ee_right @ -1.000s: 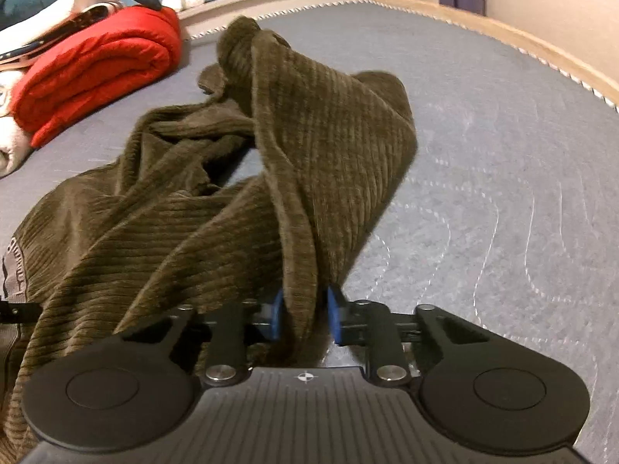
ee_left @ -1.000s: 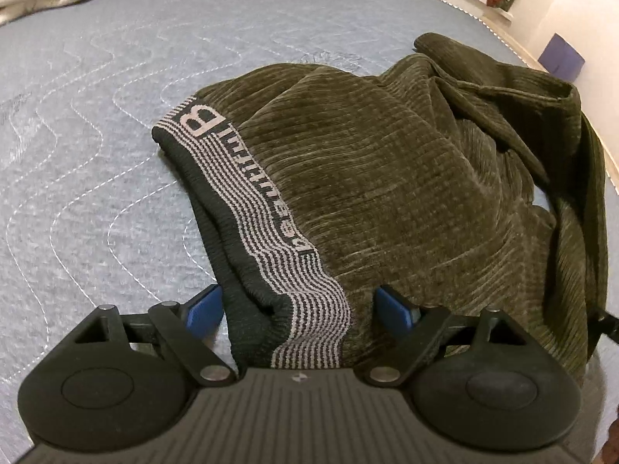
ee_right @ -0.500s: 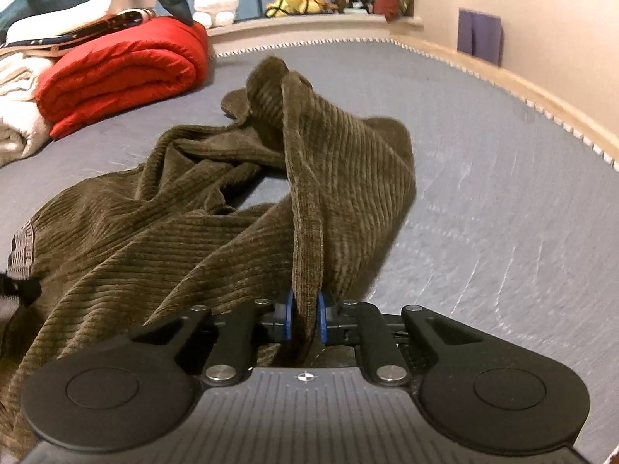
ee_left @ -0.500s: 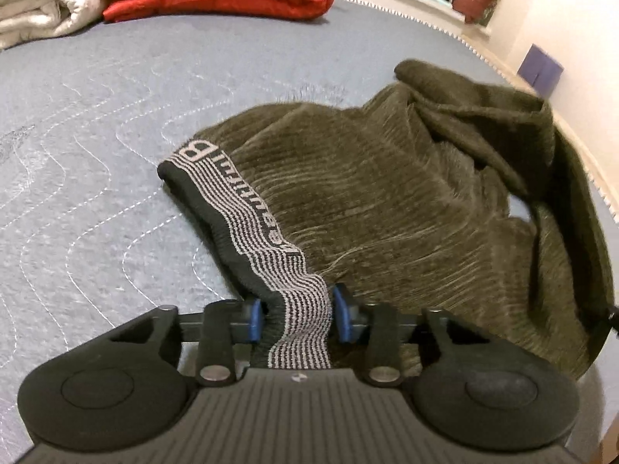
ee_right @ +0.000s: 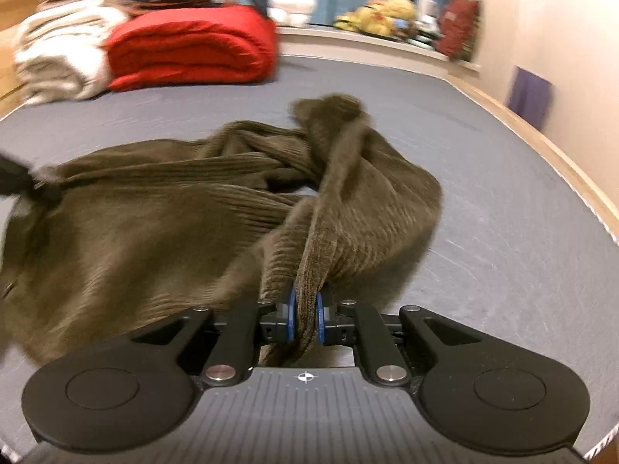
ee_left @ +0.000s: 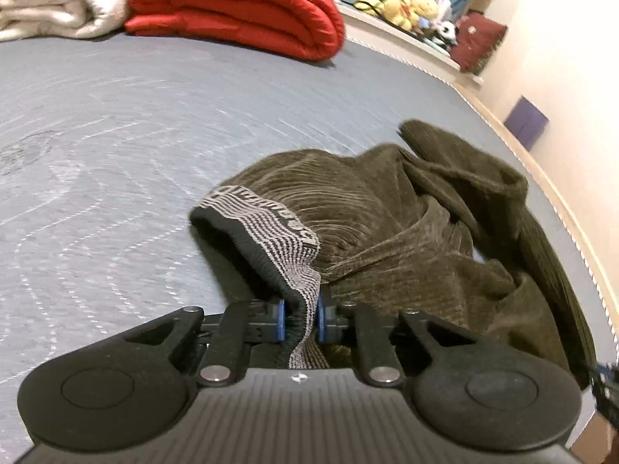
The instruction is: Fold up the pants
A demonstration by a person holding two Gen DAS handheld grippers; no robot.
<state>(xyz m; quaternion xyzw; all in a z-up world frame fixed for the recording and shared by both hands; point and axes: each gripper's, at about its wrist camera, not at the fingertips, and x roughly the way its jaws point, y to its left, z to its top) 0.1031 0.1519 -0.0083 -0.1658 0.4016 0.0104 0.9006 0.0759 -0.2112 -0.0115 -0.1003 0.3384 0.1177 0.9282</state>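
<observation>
Pants (ee_left: 406, 232): crumpled on the grey bed (ee_left: 135, 135), 12 o'clock of both grippers.
Left gripper (ee_left: 301, 319): fingers just closed, pinching the striped waistband (ee_left: 278, 228).
Right gripper (ee_right: 305, 319): fingers clenched on a corduroy fold.

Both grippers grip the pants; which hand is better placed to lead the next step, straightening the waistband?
Left, probably. Its gripper has just closed on the striped waistband itself, while the right gripper pinches a corduroy fold of the pants further along.
</observation>
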